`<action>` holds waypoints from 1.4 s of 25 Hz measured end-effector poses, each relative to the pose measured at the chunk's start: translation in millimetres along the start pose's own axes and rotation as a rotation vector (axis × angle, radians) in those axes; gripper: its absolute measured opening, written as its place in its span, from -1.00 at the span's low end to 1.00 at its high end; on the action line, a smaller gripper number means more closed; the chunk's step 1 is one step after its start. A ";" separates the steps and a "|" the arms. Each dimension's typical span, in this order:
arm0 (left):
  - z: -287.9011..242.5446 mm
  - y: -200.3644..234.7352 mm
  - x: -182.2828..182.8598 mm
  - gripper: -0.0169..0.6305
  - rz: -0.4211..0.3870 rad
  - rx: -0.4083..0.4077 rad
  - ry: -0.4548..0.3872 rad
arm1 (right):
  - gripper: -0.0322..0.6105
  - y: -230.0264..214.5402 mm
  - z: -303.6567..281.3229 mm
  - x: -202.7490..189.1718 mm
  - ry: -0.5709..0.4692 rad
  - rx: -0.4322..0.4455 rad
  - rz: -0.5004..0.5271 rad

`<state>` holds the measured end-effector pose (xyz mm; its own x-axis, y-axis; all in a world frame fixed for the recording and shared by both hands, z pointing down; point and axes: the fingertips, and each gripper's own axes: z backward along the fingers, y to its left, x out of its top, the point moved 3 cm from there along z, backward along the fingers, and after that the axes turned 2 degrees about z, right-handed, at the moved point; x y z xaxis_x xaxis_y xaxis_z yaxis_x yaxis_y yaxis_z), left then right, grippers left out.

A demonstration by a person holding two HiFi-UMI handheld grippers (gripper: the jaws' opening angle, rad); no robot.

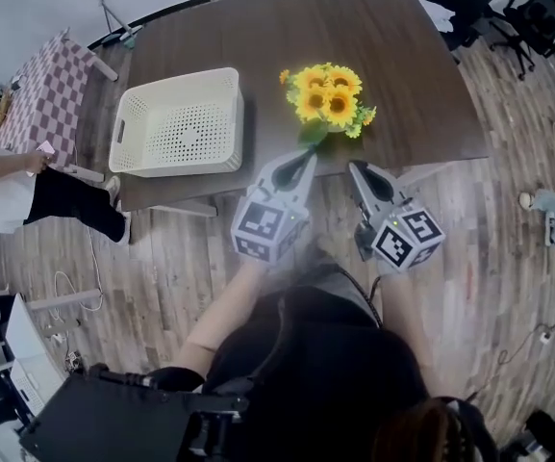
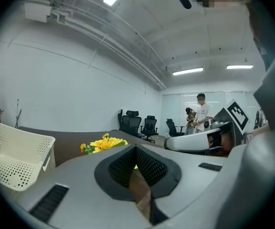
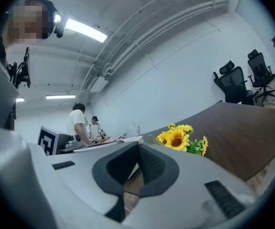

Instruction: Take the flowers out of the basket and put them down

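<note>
Sunflowers [image 1: 329, 98], a yellow bunch, lie on the dark wooden table [image 1: 402, 56] beside the cream perforated plastic basket [image 1: 179, 123]; at its edge we hold left gripper [image 1: 306, 158] and right gripper [image 1: 358, 169] closed, empty.

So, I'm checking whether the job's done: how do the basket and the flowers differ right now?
The basket is cream perforated plastic; the flowers are yellow with green leaves. The basket is much larger than the flowers. The basket looks empty; the flowers lie outside it, to its right in the head view. Both rest on the brown table.
</note>
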<state>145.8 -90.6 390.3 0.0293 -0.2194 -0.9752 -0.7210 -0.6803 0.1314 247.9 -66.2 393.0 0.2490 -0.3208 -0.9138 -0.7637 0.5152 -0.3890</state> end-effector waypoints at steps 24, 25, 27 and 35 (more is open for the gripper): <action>91.5 -17.3 -30.8 -0.95 0.058 -0.106 -0.021 | -0.90 108.3 13.0 -45.3 -0.029 -0.086 0.123; 95.1 -18.6 -31.4 -0.95 0.060 -0.110 -0.026 | -0.90 112.3 13.8 -46.7 -0.029 -0.085 0.127; 102.1 -20.9 -32.5 -0.95 0.061 -0.112 -0.033 | -0.90 119.7 16.9 -49.4 -0.028 -0.085 0.136; 128.1 -37.5 -45.6 -0.95 0.067 -0.122 -0.017 | -0.90 140.7 36.1 -69.2 -0.012 -0.084 0.122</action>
<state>82.9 34.4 407.0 -0.0280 -0.2560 -0.9663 -0.6316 -0.7447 0.2157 144.8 57.2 397.3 0.1578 -0.2500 -0.9553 -0.8356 0.4817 -0.2640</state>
